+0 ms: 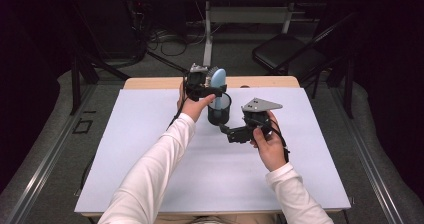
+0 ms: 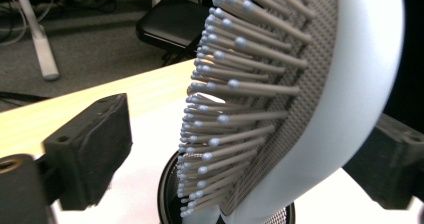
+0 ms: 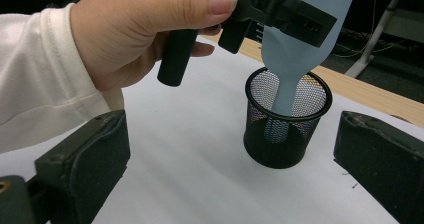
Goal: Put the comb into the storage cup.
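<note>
A light blue hairbrush (image 1: 218,79) stands handle-down in a black mesh cup (image 1: 219,111) at the far middle of the white sheet (image 1: 150,159). My left gripper (image 1: 207,89) is at the brush head, jaws on either side of it. In the left gripper view the bristles (image 2: 240,109) face the left jaw with a gap between them, and the smooth back (image 2: 350,84) is toward the other jaw. My right gripper (image 1: 229,132) is low beside the cup's near right. It is open and holds nothing, with the cup (image 3: 282,139) ahead of it.
The white sheet covers a wooden table whose far edge (image 1: 150,82) shows behind the cup. Beyond it stand a black chair (image 1: 280,51), a desk leg (image 1: 207,29) and cables on the floor. The person's sleeves (image 1: 150,179) cross the near part of the sheet.
</note>
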Tool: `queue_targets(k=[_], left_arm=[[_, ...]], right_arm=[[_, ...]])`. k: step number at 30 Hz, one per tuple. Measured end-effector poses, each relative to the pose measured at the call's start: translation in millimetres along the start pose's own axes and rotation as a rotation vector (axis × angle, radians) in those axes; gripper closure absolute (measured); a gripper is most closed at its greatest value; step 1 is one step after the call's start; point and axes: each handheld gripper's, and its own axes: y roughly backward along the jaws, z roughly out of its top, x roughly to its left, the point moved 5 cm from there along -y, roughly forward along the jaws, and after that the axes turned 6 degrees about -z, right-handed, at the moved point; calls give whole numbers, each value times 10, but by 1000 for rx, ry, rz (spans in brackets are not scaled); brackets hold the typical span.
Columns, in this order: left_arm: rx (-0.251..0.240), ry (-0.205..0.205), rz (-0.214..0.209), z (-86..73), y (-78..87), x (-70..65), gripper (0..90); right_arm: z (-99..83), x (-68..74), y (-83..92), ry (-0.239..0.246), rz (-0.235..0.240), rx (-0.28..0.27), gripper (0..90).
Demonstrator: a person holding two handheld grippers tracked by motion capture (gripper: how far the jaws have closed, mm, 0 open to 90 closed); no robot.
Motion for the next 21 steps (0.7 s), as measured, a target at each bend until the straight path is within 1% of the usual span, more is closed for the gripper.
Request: queue_targets(k=[2,3,4,6,13,14,16,21], left_arm=[[-5,12,0,3,3,4,31],[-2,20,-8,1,4,4,18],[-3,23,-3,2,8,7,5],[-8,22,2,9,16,13,5],[-19,50,2,21,35,27,5],[-15,43,9,20,37,30,5],[-6,34,6,13,33,27,5],[-10,38,2,16,36,11,5]], right_arm=[[0,1,-1,0,-1,0,10],[0,3,-1,1,0,0,9],[-1,3,-1,2,-1,1,9],[-1,4,-3,2,-1,2,9],[-3,5,-7,3,-2,3,9],[-4,5,-7,4,-2,4,10],[-3,6,-6,2,-1,3,9],[-2,4,-6,3,-3,2,9]])
